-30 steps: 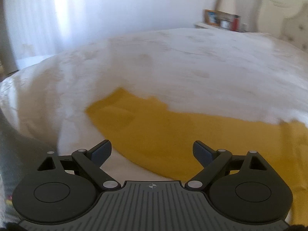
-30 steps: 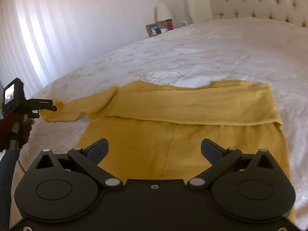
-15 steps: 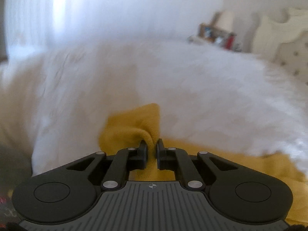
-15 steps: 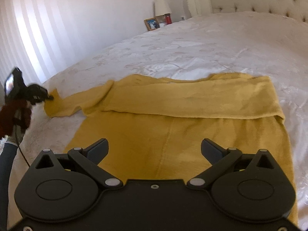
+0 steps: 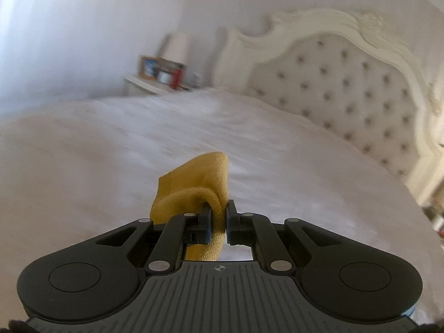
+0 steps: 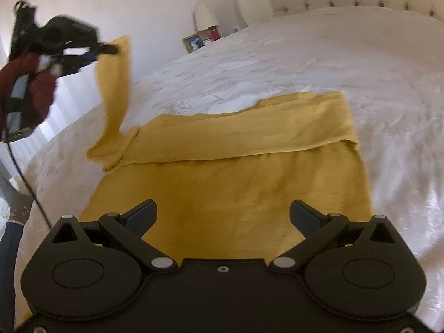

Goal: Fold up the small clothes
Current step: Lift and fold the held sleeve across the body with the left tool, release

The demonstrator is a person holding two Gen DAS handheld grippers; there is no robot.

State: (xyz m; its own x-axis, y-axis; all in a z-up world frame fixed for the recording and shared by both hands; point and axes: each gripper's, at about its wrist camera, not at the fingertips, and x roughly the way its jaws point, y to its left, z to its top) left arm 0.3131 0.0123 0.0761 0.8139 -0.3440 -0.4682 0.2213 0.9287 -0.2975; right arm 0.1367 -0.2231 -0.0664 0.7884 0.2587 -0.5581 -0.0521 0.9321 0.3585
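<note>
Garment: a mustard-yellow knit sweater [image 6: 230, 183] lies on the white bedspread [image 6: 347, 63], its body flat and its far edge turned over toward the viewer in 1 long fold across the width.
Sleeve: the yellow sleeve [image 6: 115, 83] is lifted off the bed at the left of the right wrist view, rising from the sweater's left corner up to the left gripper; it hangs in a loose, slightly blurred strip.
Left gripper: the left gripper [image 5: 219, 222] is pinching the sleeve end [image 5: 194, 191], its 2 fingers pressed against the knit, which bunches into a rounded hump above the jaws and trails down between them. In the right wrist view the same gripper [image 6: 111, 48] appears high at the left, held in a dark red-sleeved hand [image 6: 36, 83] and blurred.
Right gripper: the right gripper [image 6: 223, 216] is spread wide, its 2 fingers well apart, with the near part of the sweater's body showing between them; whether they touch the cloth I cannot tell.
Room: a tufted cream headboard [image 5: 360, 88] stands at the far end of the bed, and beside it a nightstand [image 5: 147, 84] holds a lamp [image 5: 177, 47] and a framed picture [image 5: 148, 66].
</note>
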